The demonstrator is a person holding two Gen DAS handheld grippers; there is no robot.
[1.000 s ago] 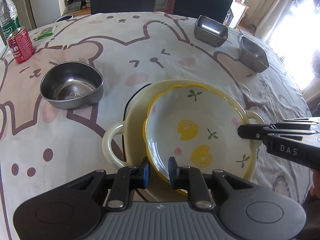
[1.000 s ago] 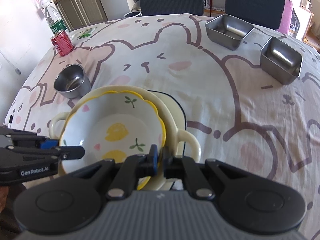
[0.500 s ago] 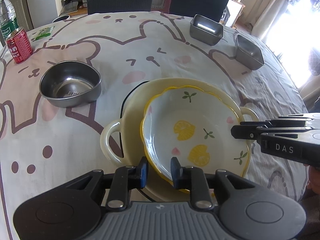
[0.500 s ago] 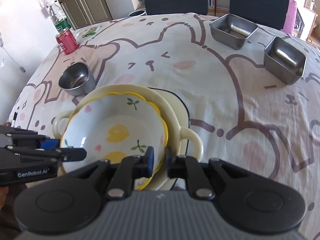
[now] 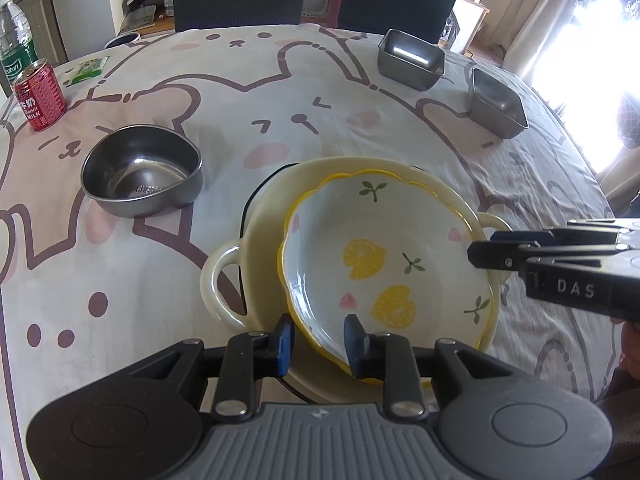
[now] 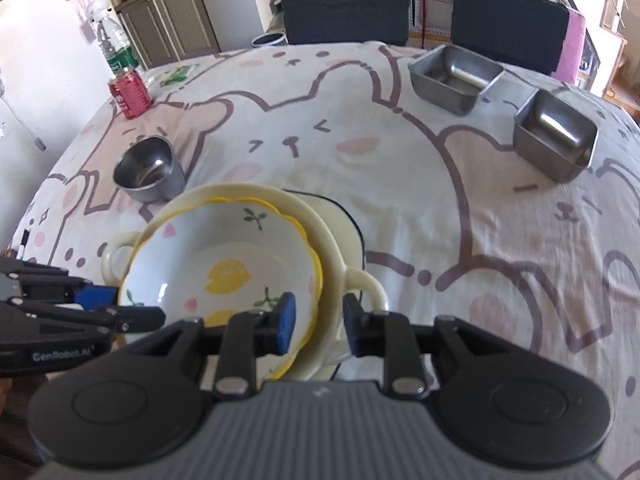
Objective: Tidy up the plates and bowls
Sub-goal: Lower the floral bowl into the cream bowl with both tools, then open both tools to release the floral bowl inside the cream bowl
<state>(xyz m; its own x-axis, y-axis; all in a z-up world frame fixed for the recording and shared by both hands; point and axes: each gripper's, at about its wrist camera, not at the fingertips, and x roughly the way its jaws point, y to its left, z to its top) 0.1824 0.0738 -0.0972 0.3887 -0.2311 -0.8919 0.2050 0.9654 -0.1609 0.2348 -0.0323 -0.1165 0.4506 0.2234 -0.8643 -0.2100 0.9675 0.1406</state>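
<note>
A white bowl with a yellow scalloped rim and lemon prints (image 5: 384, 264) (image 6: 224, 264) rests inside a cream two-handled dish (image 5: 260, 236) (image 6: 340, 268) on the tablecloth. My left gripper (image 5: 319, 342) straddles the bowl's near rim. Its jaws are opening, and the blue pads stand off the rim. My right gripper (image 6: 319, 322) straddles the opposite rim of the bowl and dish. Its jaws are opening too, with gaps on both sides. Each gripper shows side-on in the other's view: the right gripper (image 5: 492, 256) and the left gripper (image 6: 136, 318).
A round steel bowl (image 5: 142, 172) (image 6: 148, 176) sits left of the stack. Two square steel containers (image 5: 410, 60) (image 5: 496, 104) stand at the far right. A red can (image 5: 40, 96) and a water bottle (image 6: 116, 50) are at the far left edge. Dark chairs (image 6: 344, 4) stand behind the table.
Both grippers' jaws have spread apart off the lemon bowl's rim, the right one from fully shut. The bowl now lies released in the cream dish. Neither hand has shifted.
</note>
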